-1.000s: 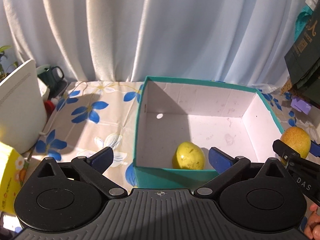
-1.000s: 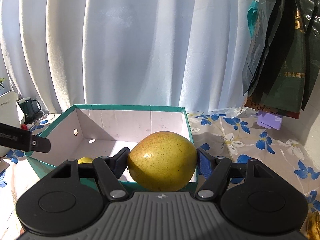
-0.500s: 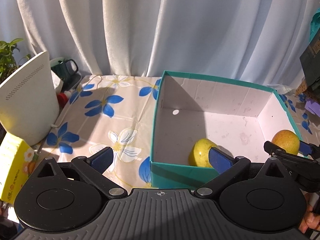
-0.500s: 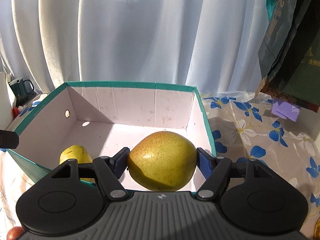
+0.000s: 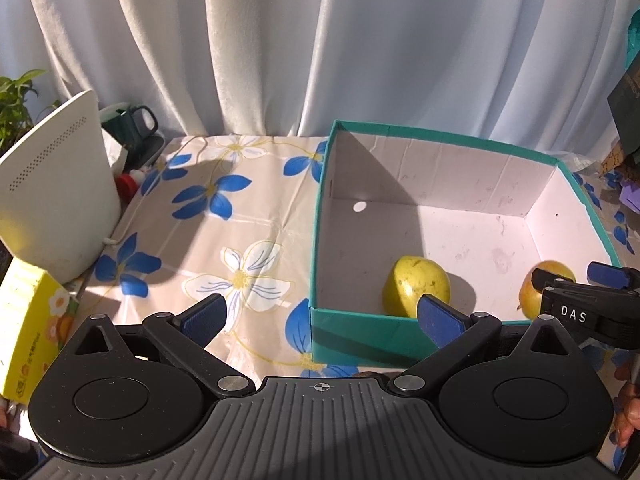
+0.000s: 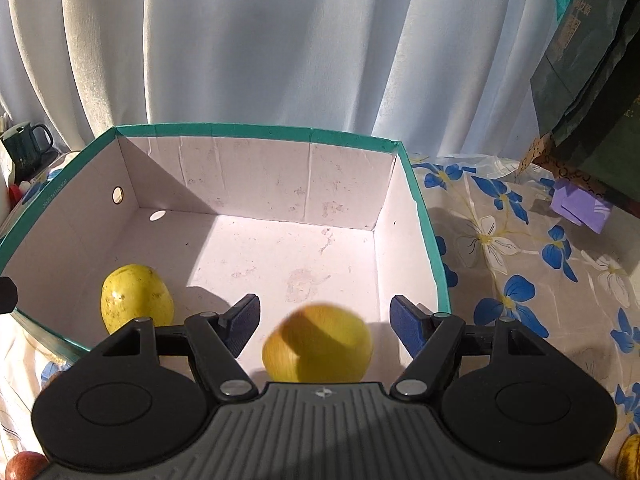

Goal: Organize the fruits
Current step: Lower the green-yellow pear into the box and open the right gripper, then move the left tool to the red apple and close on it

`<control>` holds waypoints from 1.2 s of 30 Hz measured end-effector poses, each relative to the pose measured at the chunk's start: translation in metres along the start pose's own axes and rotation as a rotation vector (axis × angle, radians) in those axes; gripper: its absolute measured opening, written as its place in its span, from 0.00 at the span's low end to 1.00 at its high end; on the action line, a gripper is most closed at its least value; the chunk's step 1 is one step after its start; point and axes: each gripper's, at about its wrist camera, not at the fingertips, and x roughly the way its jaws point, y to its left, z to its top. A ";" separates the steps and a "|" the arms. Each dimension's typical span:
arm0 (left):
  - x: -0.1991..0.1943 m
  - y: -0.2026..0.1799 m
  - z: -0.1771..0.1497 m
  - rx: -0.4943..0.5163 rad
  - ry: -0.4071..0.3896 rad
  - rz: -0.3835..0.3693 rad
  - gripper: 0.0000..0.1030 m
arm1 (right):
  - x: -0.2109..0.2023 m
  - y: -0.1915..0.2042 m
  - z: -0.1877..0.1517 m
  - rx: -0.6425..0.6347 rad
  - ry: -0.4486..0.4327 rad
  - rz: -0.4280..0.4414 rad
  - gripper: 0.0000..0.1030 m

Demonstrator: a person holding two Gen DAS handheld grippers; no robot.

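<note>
Right gripper [image 6: 325,326], fingers spread, above the teal box [image 6: 256,131]; blurred pear [image 6: 318,344] between them, untouched. Second pear [image 6: 136,298] rests inside. Left gripper [image 5: 320,316] spread, holding nothing.

From my left wrist camera I can read only "DAS", white letters on the black body of the right gripper [image 5: 576,280] at the right edge. The yellow carton [image 5: 28,340] at lower left carries small print too blurred to read. On my right wrist camera, the dark green bag [image 6: 580,40] at upper right shows gold characters that I cannot make out.
</note>
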 end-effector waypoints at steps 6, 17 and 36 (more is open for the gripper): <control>-0.003 0.006 -0.016 0.028 -0.012 -0.012 1.00 | -0.031 -0.002 -0.002 0.019 -0.100 0.040 0.93; -0.018 -0.002 -0.086 0.168 0.009 -0.154 1.00 | -0.124 -0.001 -0.067 0.041 -0.311 0.188 1.00; -0.024 -0.009 -0.126 0.184 0.052 -0.150 1.00 | -0.147 -0.004 -0.125 0.072 -0.226 0.107 1.00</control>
